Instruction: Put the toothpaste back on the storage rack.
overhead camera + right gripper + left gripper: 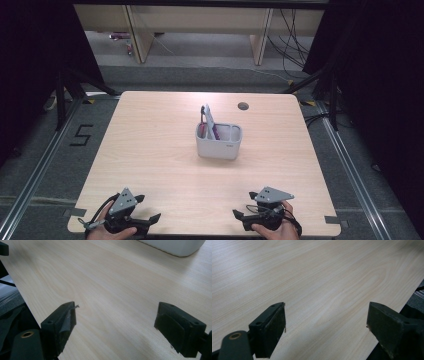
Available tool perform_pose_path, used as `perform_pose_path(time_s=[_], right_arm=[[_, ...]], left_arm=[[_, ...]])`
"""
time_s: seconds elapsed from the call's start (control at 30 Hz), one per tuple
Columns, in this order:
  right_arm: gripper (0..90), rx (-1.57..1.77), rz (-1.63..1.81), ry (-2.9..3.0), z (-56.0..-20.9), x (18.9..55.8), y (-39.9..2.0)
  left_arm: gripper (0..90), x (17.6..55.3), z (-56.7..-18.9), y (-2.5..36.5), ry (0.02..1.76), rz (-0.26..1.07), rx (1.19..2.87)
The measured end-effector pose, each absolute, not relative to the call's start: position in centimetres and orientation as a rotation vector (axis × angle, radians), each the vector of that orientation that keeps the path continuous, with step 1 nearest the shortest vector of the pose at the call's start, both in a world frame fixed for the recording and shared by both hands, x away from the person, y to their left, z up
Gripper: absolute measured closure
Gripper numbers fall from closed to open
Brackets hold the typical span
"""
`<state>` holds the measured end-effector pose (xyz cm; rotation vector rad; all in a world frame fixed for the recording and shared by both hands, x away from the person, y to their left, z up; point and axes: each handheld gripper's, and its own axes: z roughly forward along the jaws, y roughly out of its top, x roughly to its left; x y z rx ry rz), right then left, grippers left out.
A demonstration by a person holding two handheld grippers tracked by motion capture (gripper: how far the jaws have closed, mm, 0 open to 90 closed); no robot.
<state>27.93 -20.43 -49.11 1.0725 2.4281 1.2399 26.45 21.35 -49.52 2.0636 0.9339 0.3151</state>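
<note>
Looking down from the high view, the pale wooden table carries a grey caddy a little beyond its middle, and that caddy is the marker for everything else. It has two compartments side by side; a red and white tool leans up out of the left one, tilted, its top well above the rim. Beyond the caddy and slightly to the right, a small round hole sits near the far edge of the table. Well on the near side of the caddy and off to its left, the left gripper rests at the table's near edge in the person's hand, jaws spread with nothing between them. Equally far on the near side, to the caddy's right, the right gripper sits at the same edge, also gaping wide and empty. Both are well apart from the caddy.

Over to the left gripper view: the left gripper holds its two black jaws wide apart, bare wood grain between them, the table's edge running off at the right.

And the right gripper view: the right gripper is spread just as wide over bare wood, and the caddy's rounded grey base peeks in at the top right, well ahead of the jaws.
</note>
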Motion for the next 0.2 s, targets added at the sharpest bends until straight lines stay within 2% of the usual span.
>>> perform_pose_path(time_s=[0.2], right_arm=[[17.3, 1.101, 1.243, 2.424, -49.06, 27.84, -20.56]], left_arm=[[15.2, 26.40, -49.59, 21.32, 0.950, 0.313, 2.041]])
